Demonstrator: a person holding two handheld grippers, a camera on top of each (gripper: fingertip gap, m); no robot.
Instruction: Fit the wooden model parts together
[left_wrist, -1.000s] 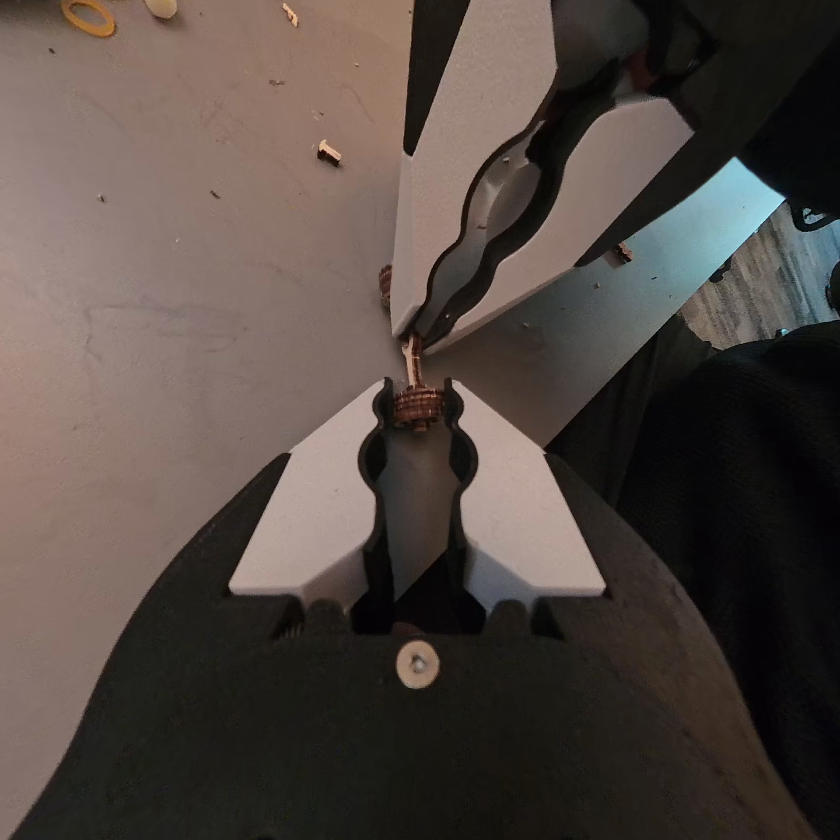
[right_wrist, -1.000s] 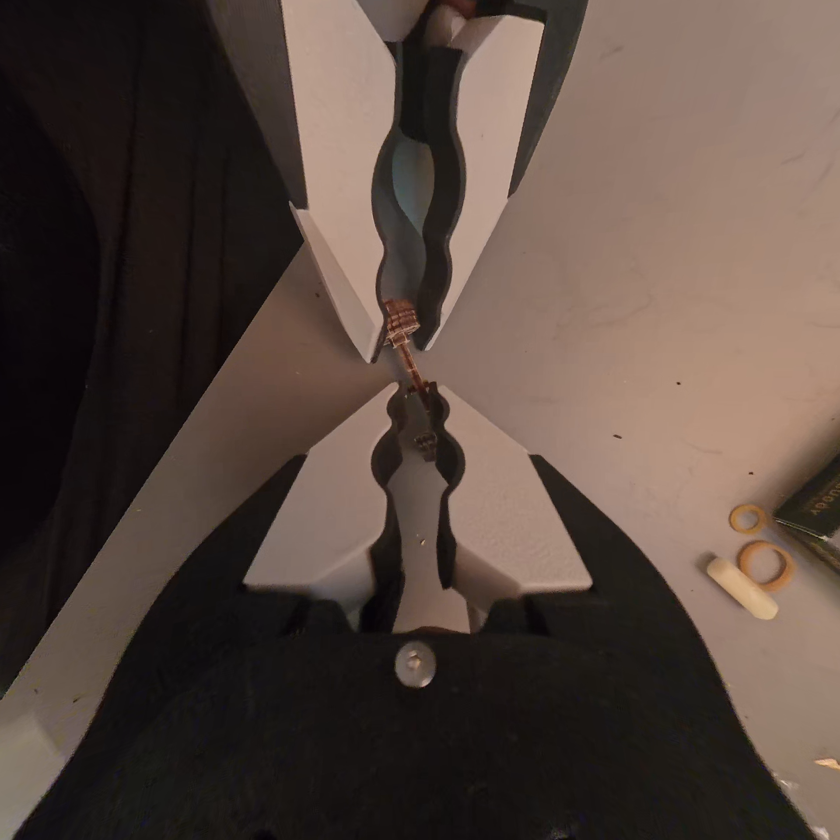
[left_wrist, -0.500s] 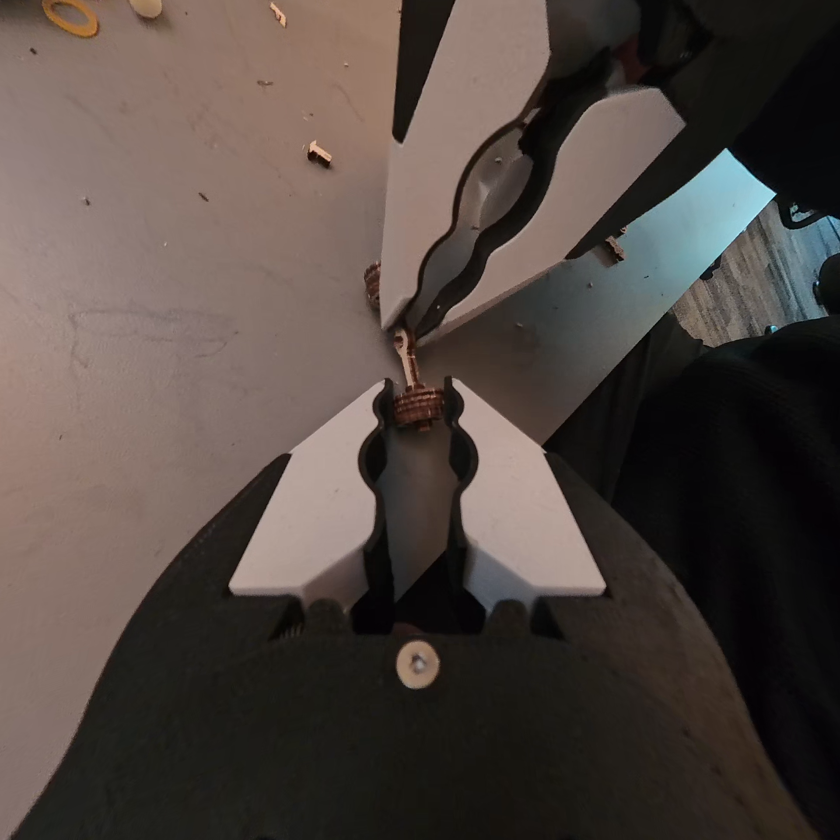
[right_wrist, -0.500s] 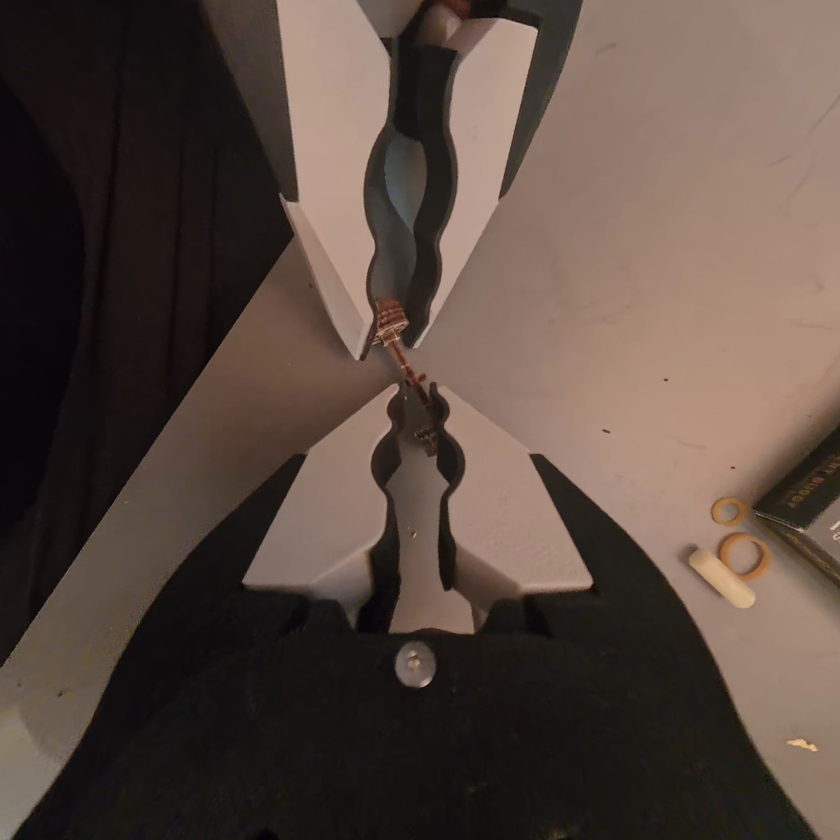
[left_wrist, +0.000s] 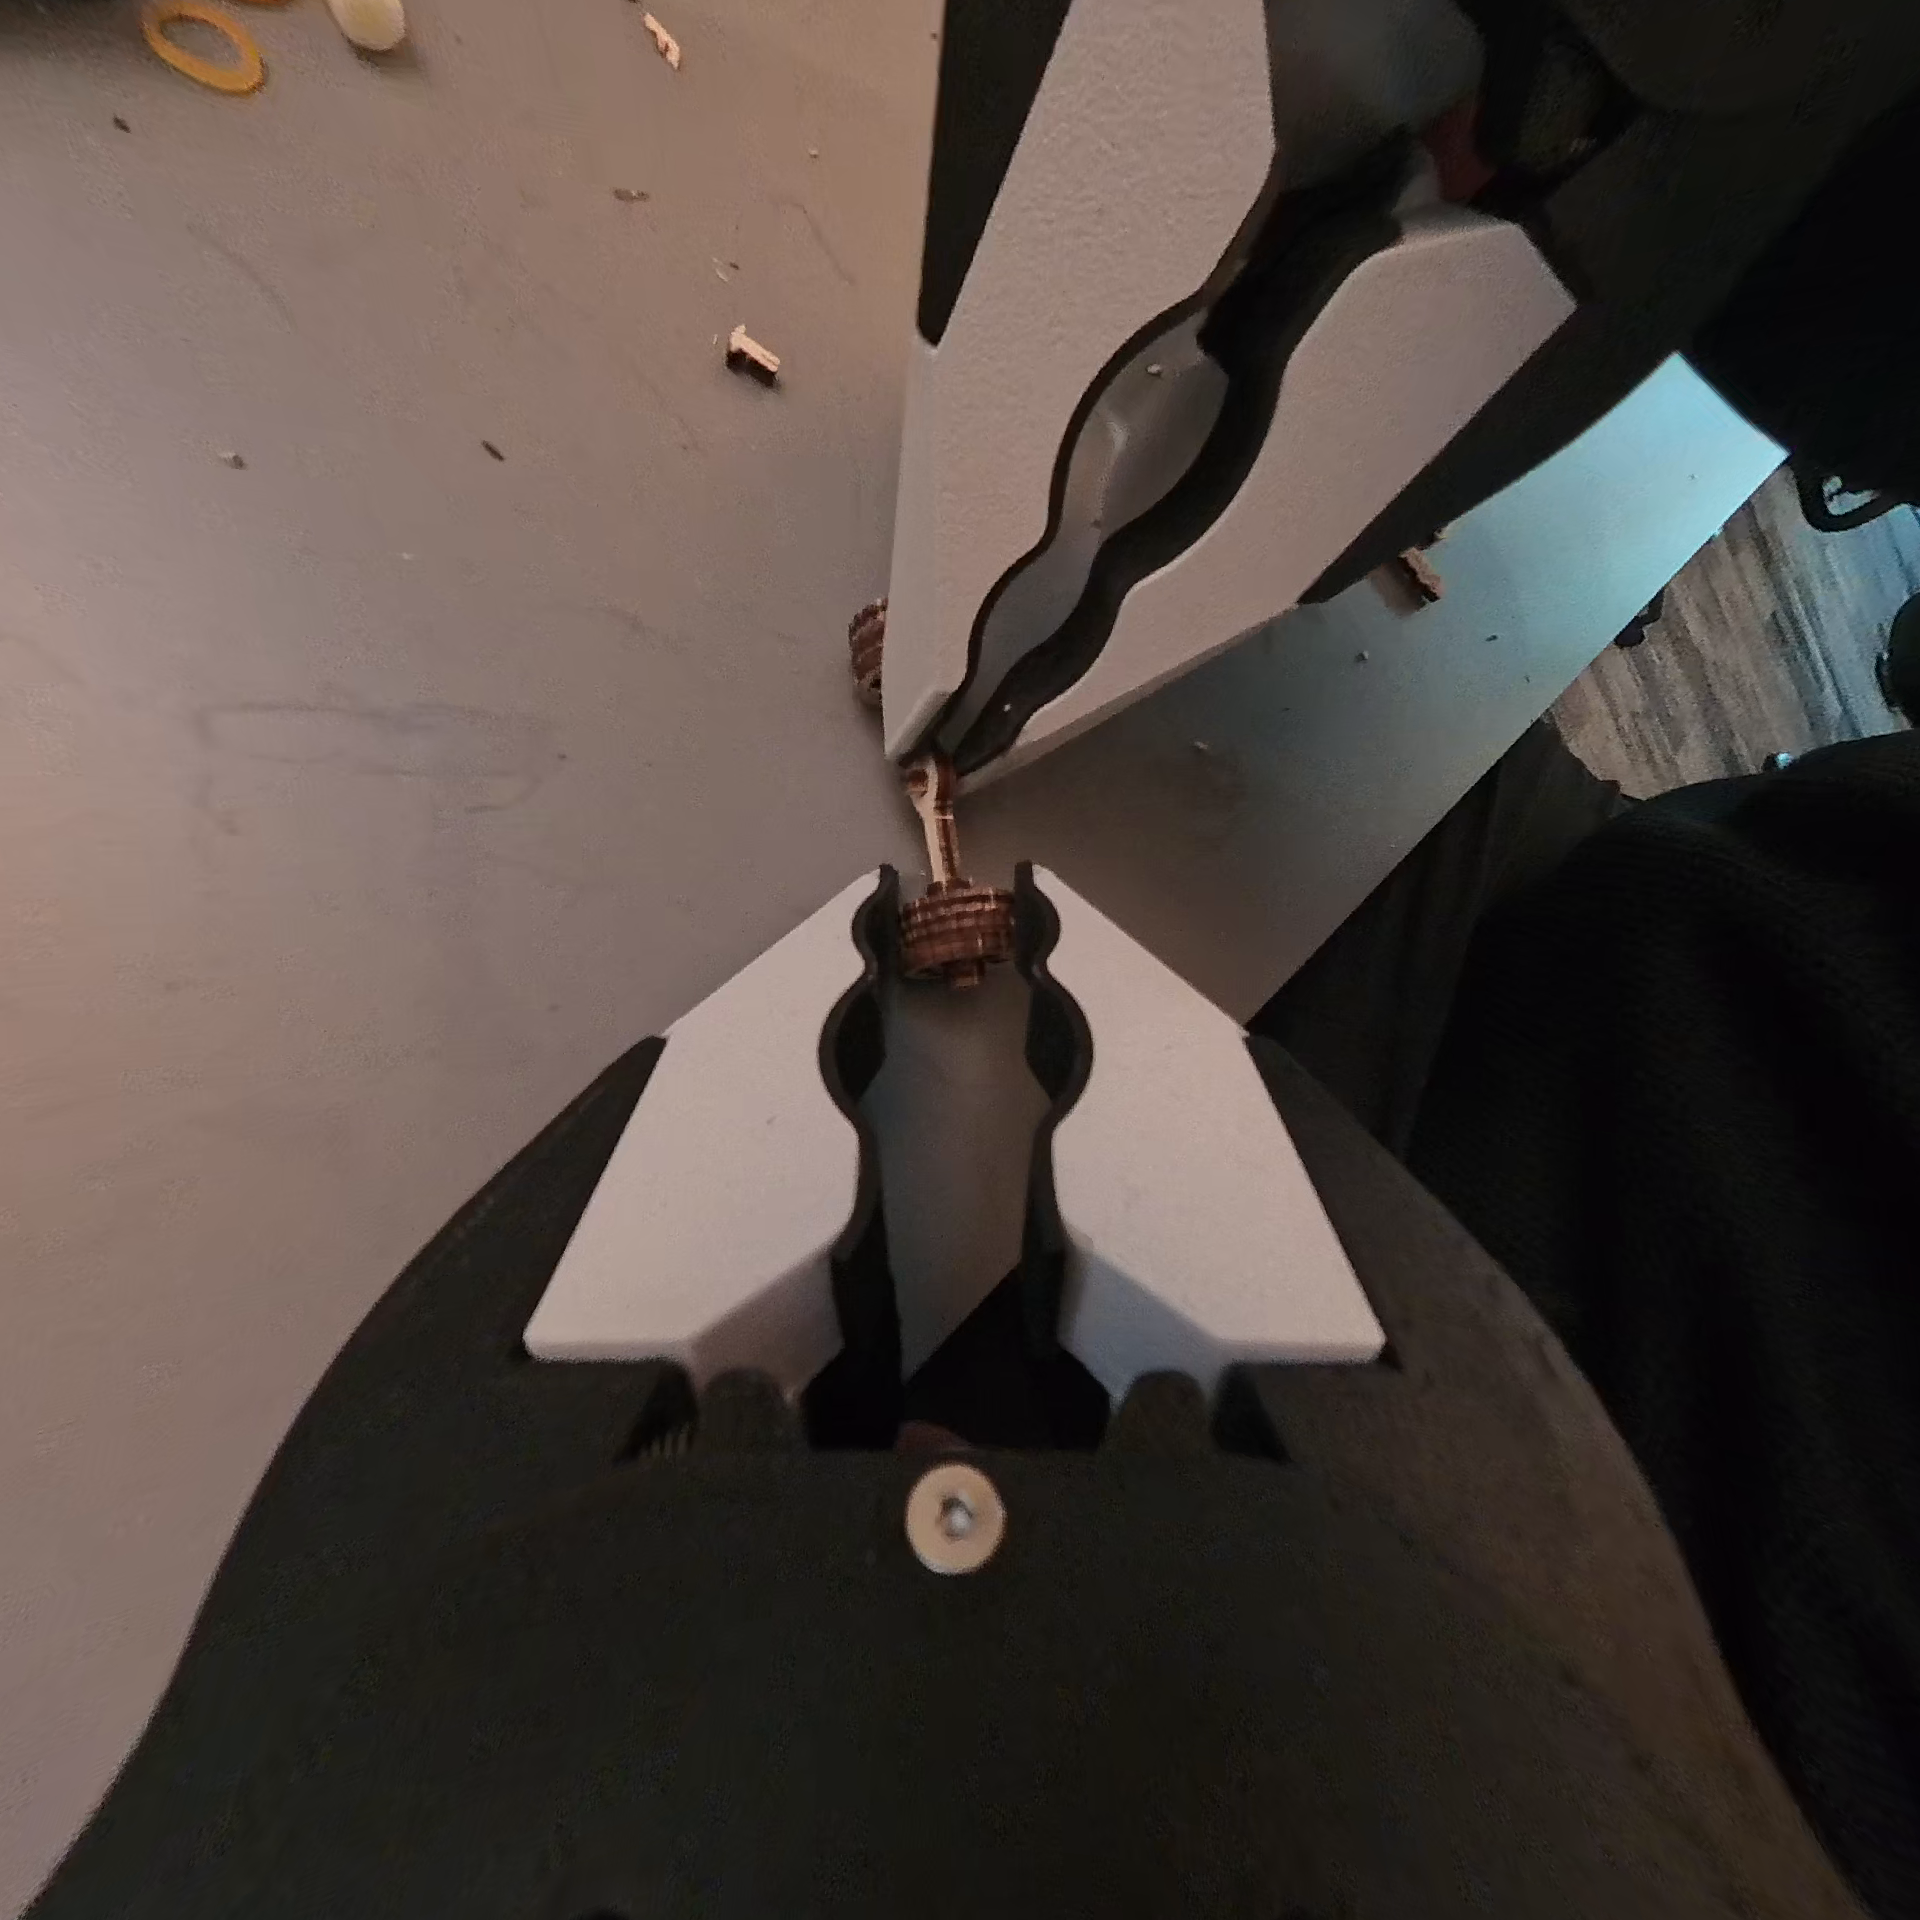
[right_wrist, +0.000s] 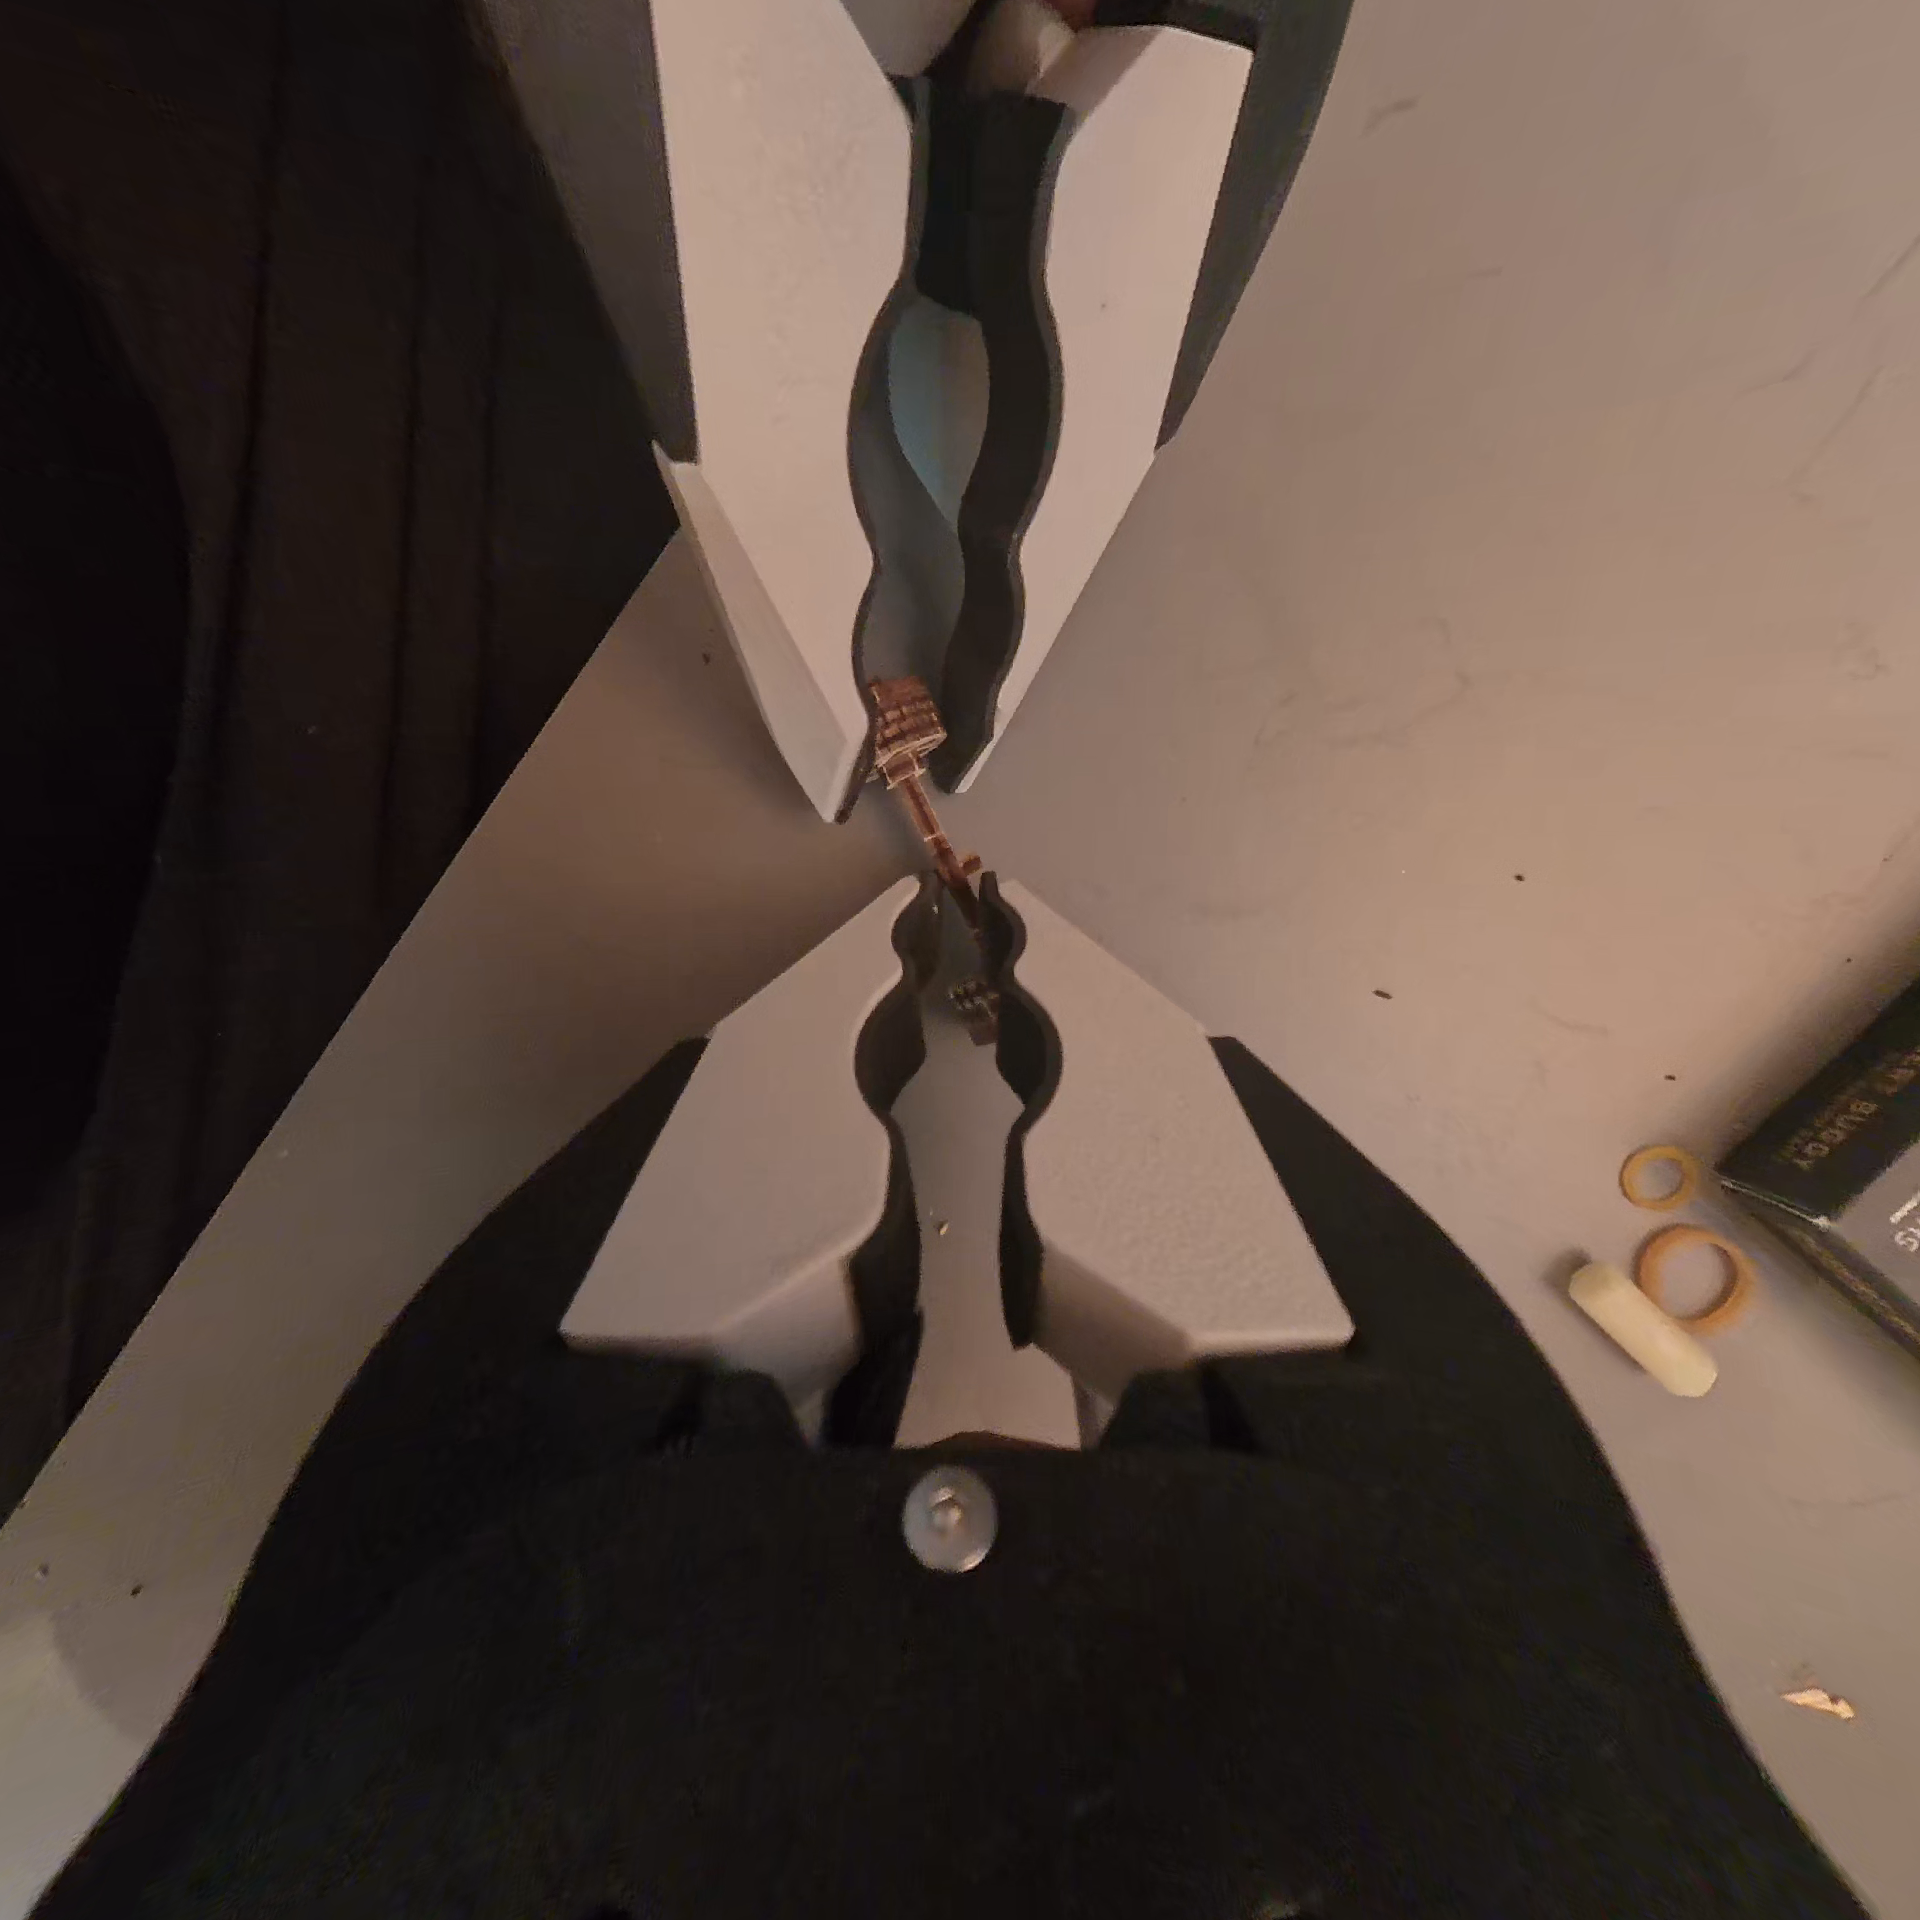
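Note:
My left gripper (left_wrist: 956, 883) is shut on a small brown wooden gear (left_wrist: 954, 933) at its fingertips. A thin pale wooden shaft (left_wrist: 938, 826) sticks out of the gear toward my right gripper (left_wrist: 930, 753), which comes in from the upper right, shut on the shaft's far end. In the right wrist view my right gripper (right_wrist: 954, 885) grips the shaft (right_wrist: 933, 831), and the left gripper (right_wrist: 902, 795) above holds the gear (right_wrist: 906, 725). Both are held just above the grey table (left_wrist: 416, 727).
A second wooden gear (left_wrist: 868, 655) lies on the table behind the right gripper. A small wooden peg (left_wrist: 753, 353), two yellow rings (right_wrist: 1688, 1288), a cream cylinder (right_wrist: 1642, 1340) and a dark box (right_wrist: 1829, 1153) lie around. The table edge and a person's dark clothing are close by. Left and right tips are no more than a few centimetres apart. From the right gripper's tips to the small wooden peg (left_wrist: 753, 353) is close to 8 cm.
Both grippers keep their hold. The right gripper has wobbled slightly sideways at the shaft; gear and shaft stay joined between the tips.

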